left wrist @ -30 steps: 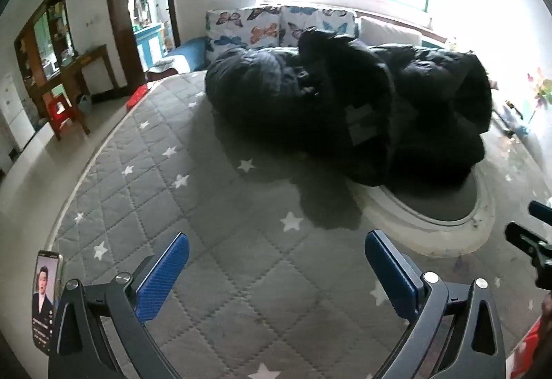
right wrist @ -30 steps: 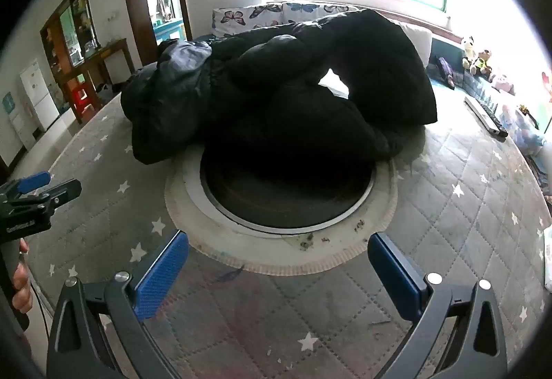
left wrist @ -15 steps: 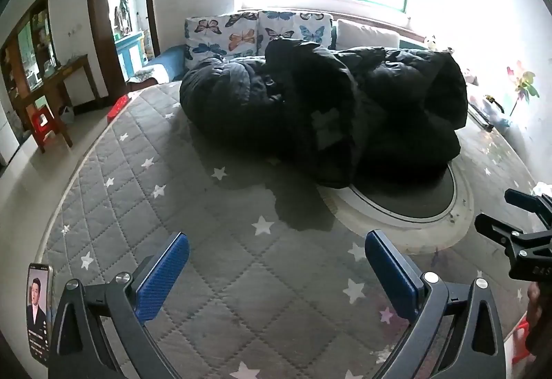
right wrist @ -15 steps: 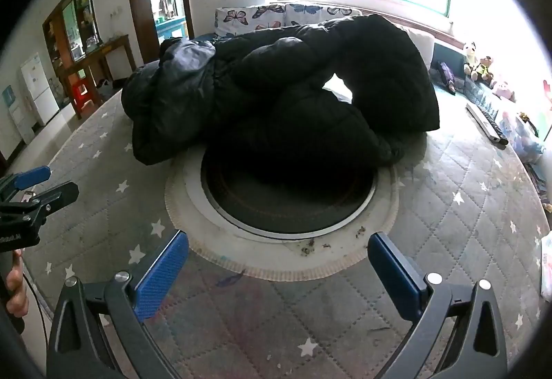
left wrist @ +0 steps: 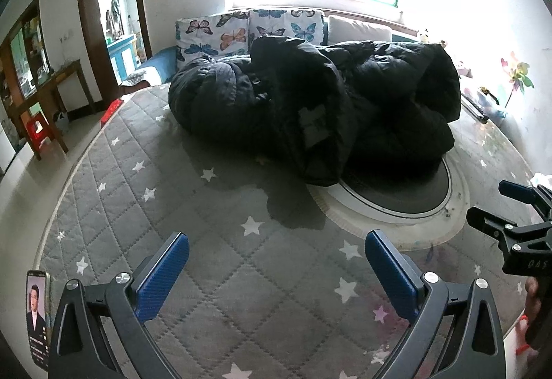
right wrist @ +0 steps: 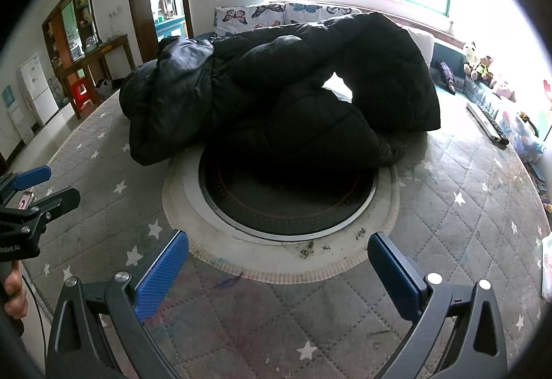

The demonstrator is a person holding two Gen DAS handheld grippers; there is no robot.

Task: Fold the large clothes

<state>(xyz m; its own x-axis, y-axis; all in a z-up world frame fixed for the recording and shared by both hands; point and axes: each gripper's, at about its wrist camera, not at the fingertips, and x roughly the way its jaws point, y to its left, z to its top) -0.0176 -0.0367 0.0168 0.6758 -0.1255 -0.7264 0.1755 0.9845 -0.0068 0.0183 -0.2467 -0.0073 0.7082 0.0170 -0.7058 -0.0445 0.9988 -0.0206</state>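
Note:
A big black puffy coat (left wrist: pixel 310 103) lies crumpled in a heap at the far side of a round table covered with a grey star-patterned quilt (left wrist: pixel 172 206). It also shows in the right wrist view (right wrist: pixel 283 96), partly over a round dark inset (right wrist: pixel 286 199) in the table's middle. My left gripper (left wrist: pixel 276 261) is open and empty above the near quilt, well short of the coat. My right gripper (right wrist: pixel 277 261) is open and empty above the inset's near rim. Each gripper shows at the edge of the other's view.
A phone (left wrist: pixel 37 317) with a video playing lies at the table's near left edge. Butterfly cushions (left wrist: pixel 241 30) and a window stand behind the coat. Soft toys (right wrist: pixel 479 65) and a long remote (right wrist: pixel 486 123) lie to the right. A doorway and wooden furniture stand to the left.
The left gripper's view has swung left and back, so the coat sits more central and the right gripper shows more. The right gripper has drawn back slightly. The coat has not moved.

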